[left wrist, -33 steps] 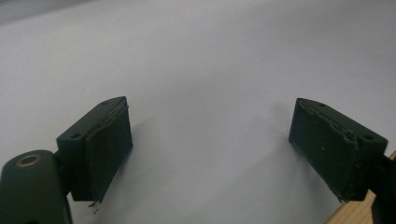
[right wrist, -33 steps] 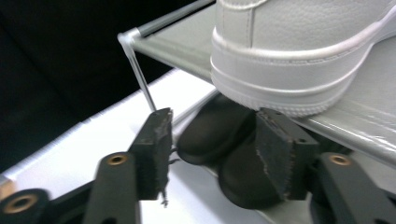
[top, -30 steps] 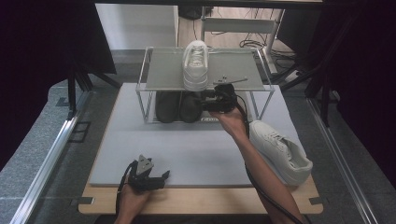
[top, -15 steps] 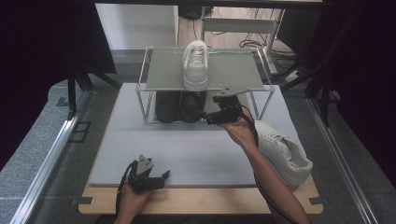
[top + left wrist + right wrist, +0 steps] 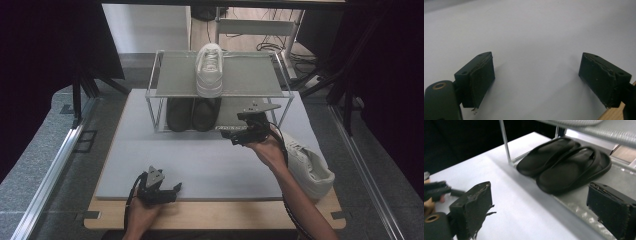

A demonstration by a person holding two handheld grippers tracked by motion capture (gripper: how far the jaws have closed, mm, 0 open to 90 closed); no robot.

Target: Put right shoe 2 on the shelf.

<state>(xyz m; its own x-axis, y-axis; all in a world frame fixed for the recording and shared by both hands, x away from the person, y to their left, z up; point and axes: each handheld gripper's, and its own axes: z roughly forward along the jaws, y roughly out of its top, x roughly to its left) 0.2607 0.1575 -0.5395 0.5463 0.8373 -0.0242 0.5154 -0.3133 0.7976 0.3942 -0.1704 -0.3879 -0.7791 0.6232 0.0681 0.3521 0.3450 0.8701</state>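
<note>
High view showed the right gripper (image 5: 235, 137) at centre right of the frame, just in front of the shoe rack (image 5: 155, 75), its jaws wide, just having opened, and nothing between them. The black slippers (image 5: 192, 114) sat side by side on the rack's lower shelf, so placing them looked done. The next move probably called for a swing toward the white sneaker (image 5: 312, 167) lying at lower right, near the tabletop (image 5: 125, 165) edge — though its exact pose was hard to read behind the forearm. Another white sneaker (image 5: 209, 70) sat on the top shelf. The left gripper (image 5: 172, 189) rested at lower left, jaws wide and empty — open tabletop lay between the hands.
</note>
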